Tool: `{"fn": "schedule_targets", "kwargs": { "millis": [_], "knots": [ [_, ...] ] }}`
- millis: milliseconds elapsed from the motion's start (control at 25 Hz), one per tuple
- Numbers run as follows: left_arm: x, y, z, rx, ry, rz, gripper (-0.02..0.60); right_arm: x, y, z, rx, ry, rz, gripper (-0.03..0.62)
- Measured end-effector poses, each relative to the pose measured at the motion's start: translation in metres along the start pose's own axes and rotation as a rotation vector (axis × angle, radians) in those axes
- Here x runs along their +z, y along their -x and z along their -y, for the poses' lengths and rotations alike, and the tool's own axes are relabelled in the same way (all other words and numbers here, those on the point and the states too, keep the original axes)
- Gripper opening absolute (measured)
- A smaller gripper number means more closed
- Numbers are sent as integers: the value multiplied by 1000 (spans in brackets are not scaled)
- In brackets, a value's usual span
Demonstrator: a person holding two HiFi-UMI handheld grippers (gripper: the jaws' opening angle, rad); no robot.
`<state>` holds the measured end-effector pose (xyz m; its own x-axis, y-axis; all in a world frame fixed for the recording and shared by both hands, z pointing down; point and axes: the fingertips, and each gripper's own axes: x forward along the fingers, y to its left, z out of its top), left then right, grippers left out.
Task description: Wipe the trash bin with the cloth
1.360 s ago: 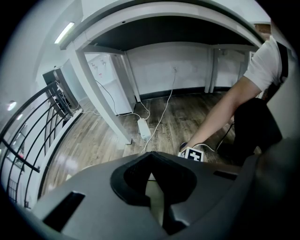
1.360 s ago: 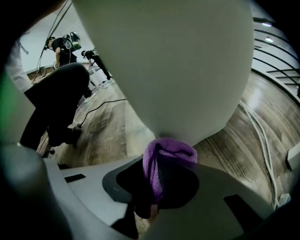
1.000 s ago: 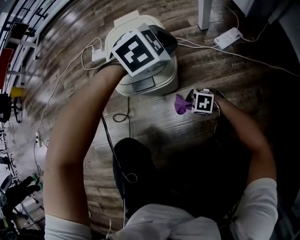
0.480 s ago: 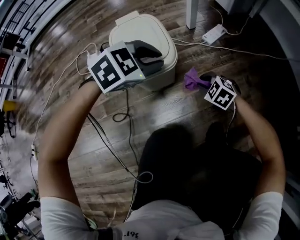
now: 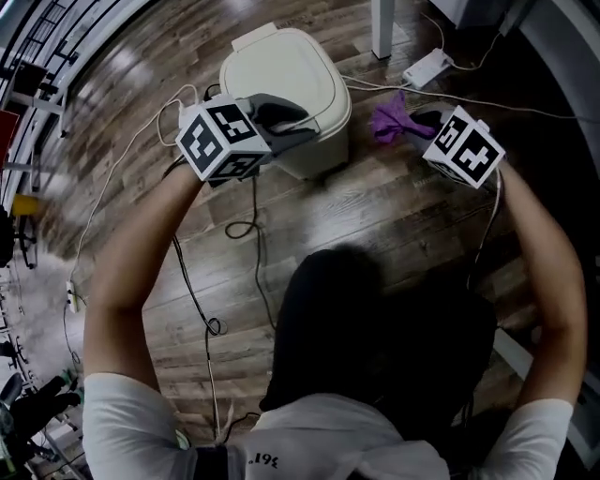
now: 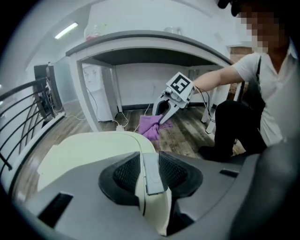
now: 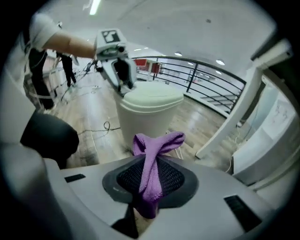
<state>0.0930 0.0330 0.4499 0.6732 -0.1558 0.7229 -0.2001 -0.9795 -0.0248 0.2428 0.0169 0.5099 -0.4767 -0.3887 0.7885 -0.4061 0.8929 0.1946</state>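
This looks like the approach before the first wipe: my right gripper (image 7: 150,185) is clamped on the purple cloth (image 7: 154,150), held in the air just beside the cream trash bin (image 5: 295,66), not touching it; my left gripper (image 6: 150,172) has just been opening its jaws astride the bin's lid (image 6: 93,150) edge, seemingly not pinching it, though that view is tight. Next I bring the cloth onto the lid; a table leg (image 5: 382,28), power strip (image 5: 428,66) and loose cables (image 5: 255,225) crowd the floor nearby.
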Motion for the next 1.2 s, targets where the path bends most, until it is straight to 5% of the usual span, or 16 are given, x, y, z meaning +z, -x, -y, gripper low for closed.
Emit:
{"fn": "schedule_targets", "kwargs": {
  "millis": [200, 440, 560, 680, 760, 1000, 1200],
  "knots": [
    [5, -2, -1, 25, 21, 22, 110, 40, 60, 14, 315, -407, 117, 77],
    [6, 0, -3, 33, 27, 30, 115, 185, 150, 43, 524, -806, 630, 77],
    [1, 0, -10, 41, 28, 27, 118, 186, 141, 55, 268, -828, 721, 78],
    [-2, -4, -17, 38, 26, 20, 120, 140, 97, 60, -85, -805, 718, 78],
    [-5, -5, -11, 37, 28, 26, 121, 116, 62, 44, -214, -740, 670, 78],
    [-1, 0, -7, 101, 8, 96, 127, 75, 2, 6, -401, -675, 569, 77],
    [-4, -3, -8, 88, 26, 88, 126, 58, -25, -35, -419, -742, 575, 77]
  ]
}}
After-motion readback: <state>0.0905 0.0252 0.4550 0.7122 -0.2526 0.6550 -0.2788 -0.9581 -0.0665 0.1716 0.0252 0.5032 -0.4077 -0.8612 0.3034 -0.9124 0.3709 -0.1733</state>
